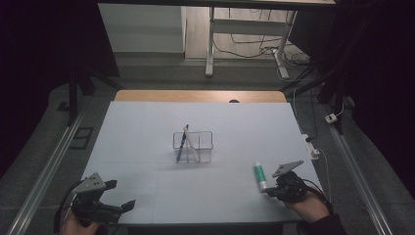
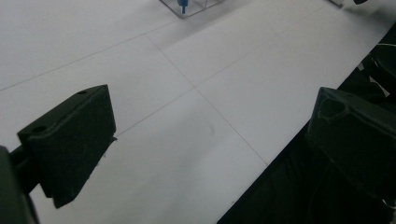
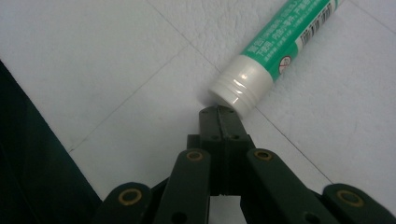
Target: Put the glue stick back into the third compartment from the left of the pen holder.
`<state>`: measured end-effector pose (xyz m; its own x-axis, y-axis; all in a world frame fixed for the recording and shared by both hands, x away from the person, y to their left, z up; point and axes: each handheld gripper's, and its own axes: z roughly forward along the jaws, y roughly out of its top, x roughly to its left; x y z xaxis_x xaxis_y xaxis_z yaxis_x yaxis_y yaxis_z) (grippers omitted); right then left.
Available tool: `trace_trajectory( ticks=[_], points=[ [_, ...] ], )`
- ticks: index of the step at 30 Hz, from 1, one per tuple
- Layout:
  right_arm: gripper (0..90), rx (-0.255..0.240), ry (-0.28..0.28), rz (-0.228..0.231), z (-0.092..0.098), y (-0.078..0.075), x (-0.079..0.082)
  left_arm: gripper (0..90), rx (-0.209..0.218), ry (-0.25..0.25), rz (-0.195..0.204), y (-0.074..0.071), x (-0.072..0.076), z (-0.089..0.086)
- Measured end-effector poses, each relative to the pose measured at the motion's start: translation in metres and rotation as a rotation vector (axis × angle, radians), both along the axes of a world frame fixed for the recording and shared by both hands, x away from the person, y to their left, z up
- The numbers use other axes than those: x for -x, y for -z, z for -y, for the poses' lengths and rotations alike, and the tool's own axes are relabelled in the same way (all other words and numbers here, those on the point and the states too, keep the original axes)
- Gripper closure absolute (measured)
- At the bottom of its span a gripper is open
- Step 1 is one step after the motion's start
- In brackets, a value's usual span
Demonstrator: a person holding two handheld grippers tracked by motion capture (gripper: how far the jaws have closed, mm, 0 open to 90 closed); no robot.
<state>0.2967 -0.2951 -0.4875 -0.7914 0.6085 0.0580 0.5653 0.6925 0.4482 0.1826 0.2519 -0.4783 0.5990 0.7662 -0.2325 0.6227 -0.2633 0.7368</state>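
Two grippers seen over desk [image 1: 147, 127]. Right gripper [image 3: 219, 111]: fingers pressed together, nothing held, tips set against white cap of glue stick [image 3: 275, 51], likely for nudging, not grasping. Glue stick laid flat on desk, near right edge, well apart from clear organizer [image 1: 204, 140] holding pens. Left gripper [image 1: 122, 195]: fingers wide, empty, parked at near-left edge.

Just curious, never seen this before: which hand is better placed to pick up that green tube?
The right: its tongs, shut, sit at the green tube cap. The left tongs are open, far across the table.
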Motion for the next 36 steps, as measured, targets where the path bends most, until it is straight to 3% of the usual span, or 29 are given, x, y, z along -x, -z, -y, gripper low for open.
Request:
trace_trajectory(
  ticks=[9,36],
  points=[
    [89.7,0.019,0.021,-0.02,0.002,0.004,-0.004,0.9,-0.005,0.001,0.001,0.0,0.0,0.0],
    [89.7,-0.001,0.119,0.013,0.011,0.005,-0.032,1.1,-0.009,0.001,-0.003,0.0,-0.001,0.001]
  ],
)
